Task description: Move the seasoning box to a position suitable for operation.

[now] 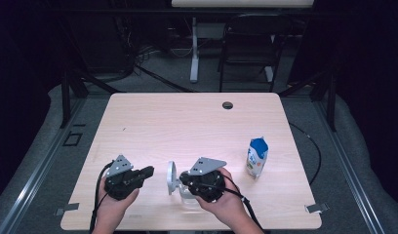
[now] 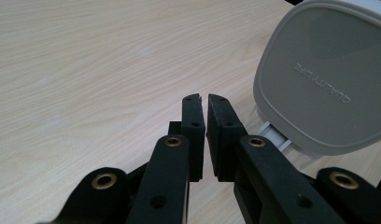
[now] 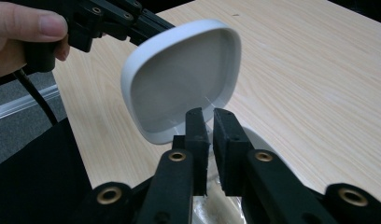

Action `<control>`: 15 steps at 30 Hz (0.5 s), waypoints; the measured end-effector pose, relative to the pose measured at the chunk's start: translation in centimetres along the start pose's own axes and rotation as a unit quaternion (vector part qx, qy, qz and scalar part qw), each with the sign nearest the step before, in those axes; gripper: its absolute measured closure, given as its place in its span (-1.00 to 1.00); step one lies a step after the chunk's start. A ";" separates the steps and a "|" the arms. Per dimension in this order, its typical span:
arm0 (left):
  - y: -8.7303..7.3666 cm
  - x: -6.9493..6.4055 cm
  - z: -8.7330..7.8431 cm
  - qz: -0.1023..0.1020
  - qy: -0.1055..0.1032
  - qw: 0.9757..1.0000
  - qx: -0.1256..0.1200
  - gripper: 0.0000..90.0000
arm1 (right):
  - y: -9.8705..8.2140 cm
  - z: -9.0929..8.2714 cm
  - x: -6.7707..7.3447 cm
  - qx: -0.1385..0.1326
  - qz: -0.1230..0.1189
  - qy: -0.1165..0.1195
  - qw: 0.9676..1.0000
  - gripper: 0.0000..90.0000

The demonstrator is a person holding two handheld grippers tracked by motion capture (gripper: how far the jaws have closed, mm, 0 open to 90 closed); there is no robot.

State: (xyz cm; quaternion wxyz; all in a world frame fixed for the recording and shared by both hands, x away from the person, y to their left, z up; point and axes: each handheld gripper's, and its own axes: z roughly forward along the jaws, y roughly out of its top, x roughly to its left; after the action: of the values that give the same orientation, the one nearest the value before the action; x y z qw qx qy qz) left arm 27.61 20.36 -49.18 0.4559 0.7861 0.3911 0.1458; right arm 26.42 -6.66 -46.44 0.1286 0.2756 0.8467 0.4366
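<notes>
While both pairs of jaws stand only a sliver apart with nothing between them, the rounded-square grey plastic lid [image 2: 326,79] stands upright and unsupported on its hinge. It belongs to a small clear plastic container [image 1: 187,198], which sits at the 6 o'clock edge of the pale wooden table [image 1: 187,122], close to the person.

The left gripper [image 2: 206,100] points at the lid's grey back from 9 o'clock, near it but not touching. The right gripper [image 3: 209,114] hovers over the clear box from 3 o'clock, facing the lid's white inner face. Neither holds a thing.

That's where the risk lies, I'd say. A push from the left jaws on that tall lid, with the box not pinned down, could tip the light container or skate it toward the near edge. Jaws this narrow also can't take the lid's rim; going in like that would just knock it. And if the lid swings shut now, the right jaws sit in its path and could get caught underneath.

The blue-and-white drink carton [image 1: 257,156], at 3 o'clock of the box and well apart, looks safe.
</notes>
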 end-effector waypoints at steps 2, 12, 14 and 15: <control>0.0 0.0 0.0 0.000 0.001 1.000 0.000 0.87 | -0.1 -0.1 -0.1 -0.001 0.001 -0.002 1.000 0.80; -0.5 0.6 -0.2 -0.010 0.010 1.000 -0.008 0.61 | -2.0 -1.4 -1.2 -0.018 0.018 -0.014 1.000 0.42; -0.8 0.9 -0.2 -0.013 0.009 1.000 -0.008 0.58 | -2.5 -1.5 -1.5 -0.018 0.020 -0.014 1.000 0.33; -0.9 0.9 -0.2 -0.018 0.009 1.000 -0.009 0.56 | -2.8 -1.6 -1.7 -0.017 0.020 -0.016 1.000 0.32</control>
State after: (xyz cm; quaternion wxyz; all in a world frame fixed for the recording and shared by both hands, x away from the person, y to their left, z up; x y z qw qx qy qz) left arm 27.69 21.42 -49.91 0.4615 0.7738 0.4078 0.1483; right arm 26.07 -9.96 -47.78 0.1378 0.2970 0.8314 0.4490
